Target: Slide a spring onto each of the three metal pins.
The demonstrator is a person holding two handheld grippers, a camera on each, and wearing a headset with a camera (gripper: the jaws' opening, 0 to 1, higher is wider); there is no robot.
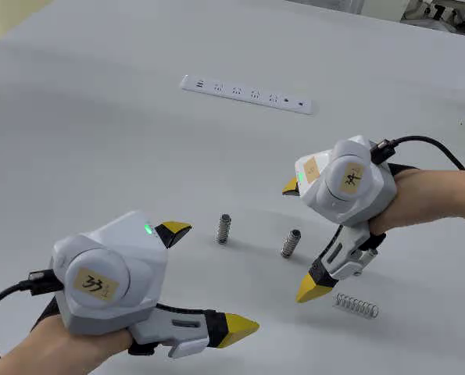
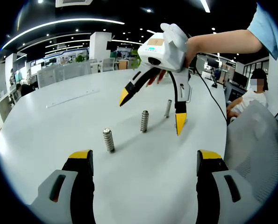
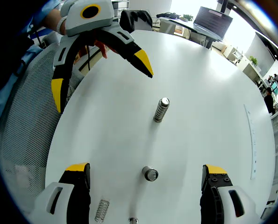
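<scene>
Two upright metal pins wear springs: one [image 1: 223, 228] [image 2: 109, 140] [image 3: 161, 109] and a second [image 1: 291, 243] [image 2: 144, 121] [image 3: 151, 174]. In the left gripper view a third pin [image 2: 167, 108] looks bare, standing behind the right gripper's lower finger. A loose spring [image 1: 355, 305] [image 3: 101, 211] lies flat on the table. My right gripper [image 1: 301, 238] [image 3: 146, 169] hovers open above the second pin, nothing between its jaws. My left gripper [image 1: 209, 277] [image 2: 145, 156] is open and empty, low on the near left, pointing towards the pins.
A white power strip [image 1: 246, 94] lies at the far middle of the grey table [image 1: 99, 141]. A mesh office chair [image 2: 255, 149] stands by the table edge. A cable [image 1: 443, 148] trails from the right gripper. Desks and a seated person are in the background.
</scene>
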